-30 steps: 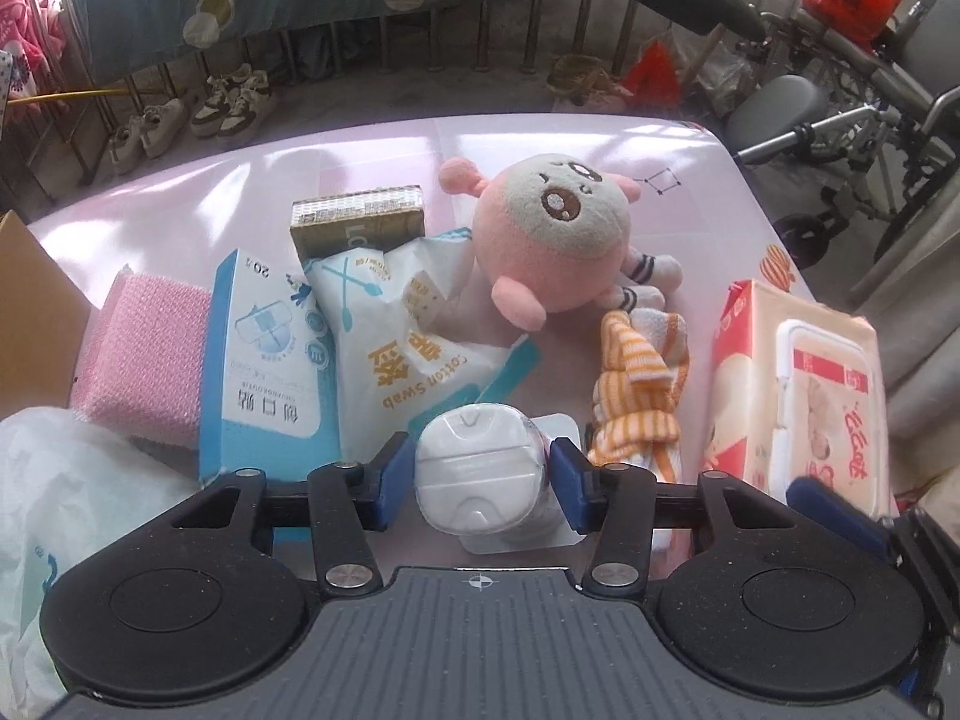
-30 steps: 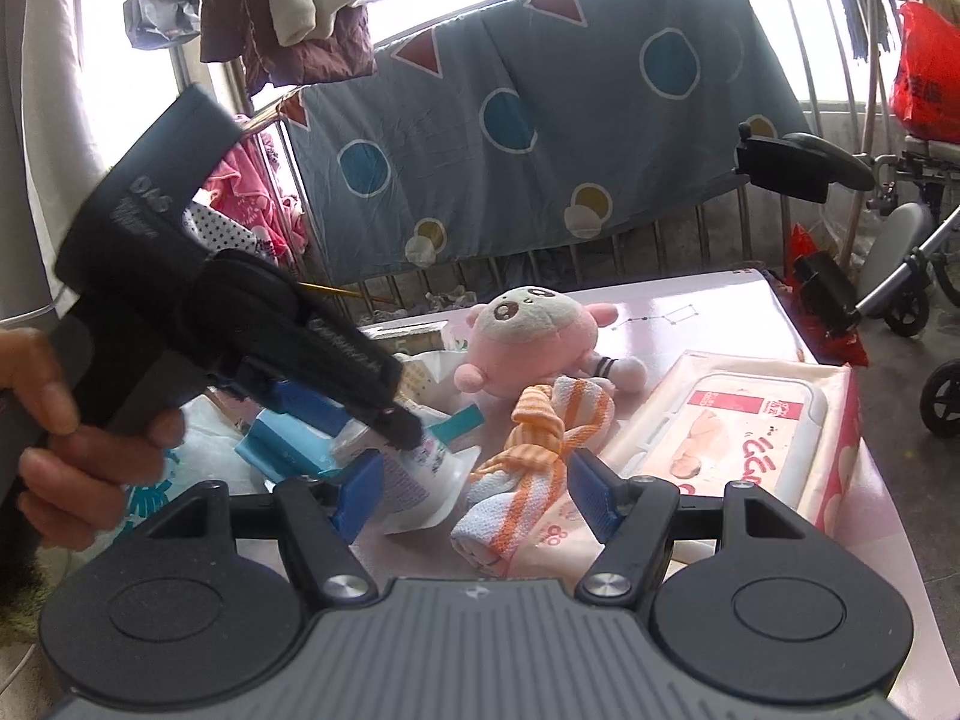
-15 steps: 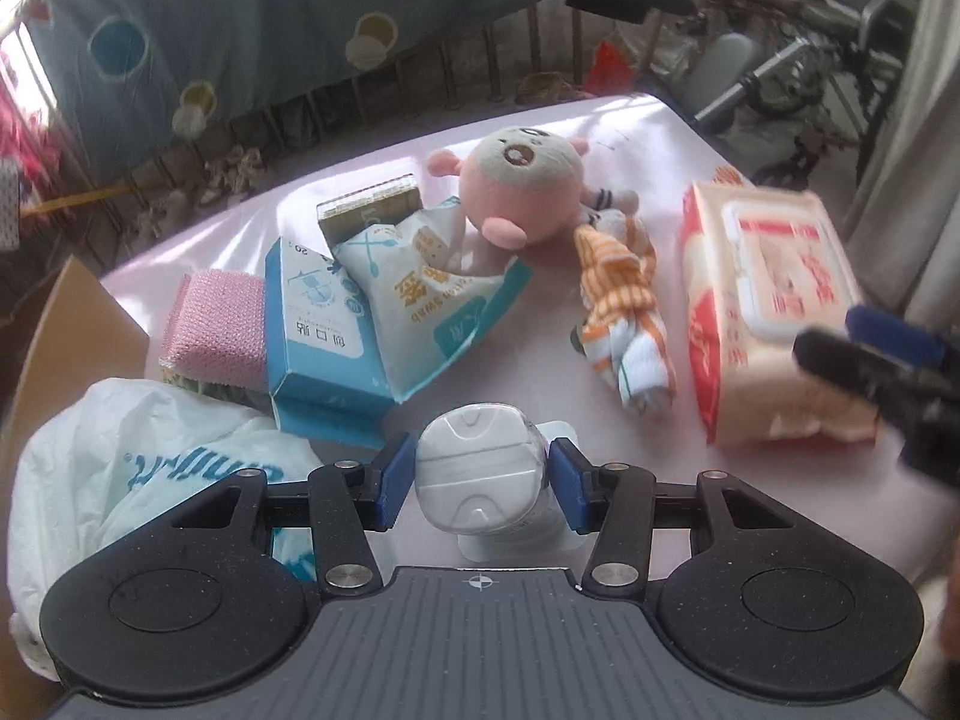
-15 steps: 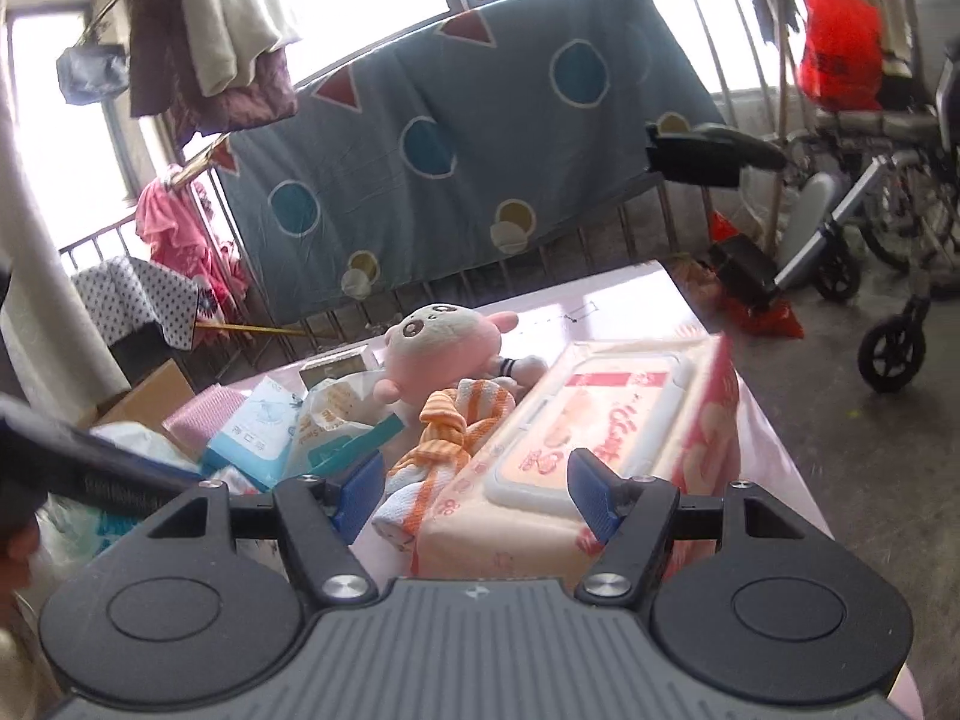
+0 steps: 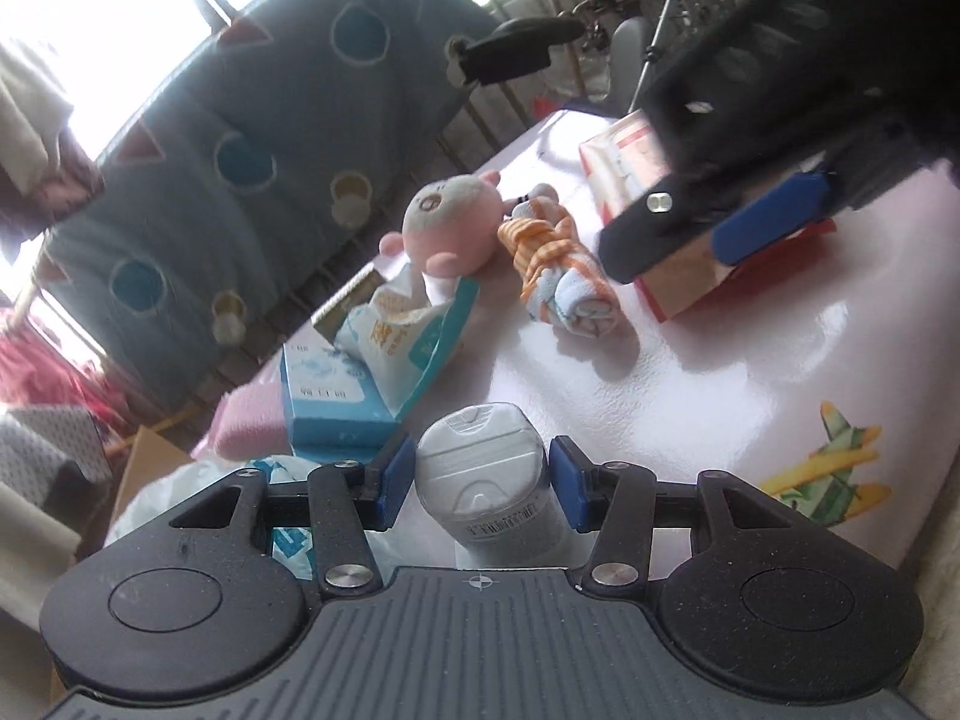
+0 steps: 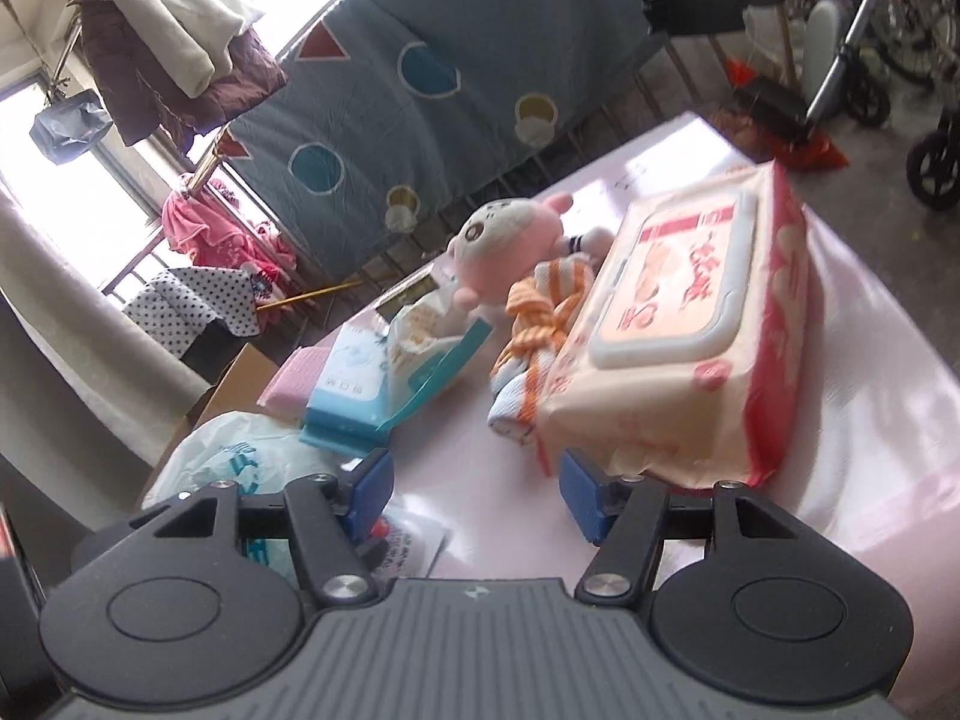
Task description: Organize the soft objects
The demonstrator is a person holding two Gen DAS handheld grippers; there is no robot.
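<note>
A: Background, far side?
B: Blue quilt (image 6: 420, 78) with coloured circles hangs over a railing (image 6: 606, 138). Clothes (image 6: 174, 42) hang far left, by the window.
A: Right?
B: Wheelchair (image 6: 870, 60), far right, on the floor.
A: Left, near?
B: Cardboard box (image 6: 234, 378) just left of the pink table (image 6: 840, 420). Aeroplane sticker (image 5: 828, 480) on the table's near right corner.

Pink table (image 6: 870, 420) with wipes pack (image 6: 684, 324), plush toy (image 6: 510, 240), rolled cloth (image 5: 561, 264).
</note>
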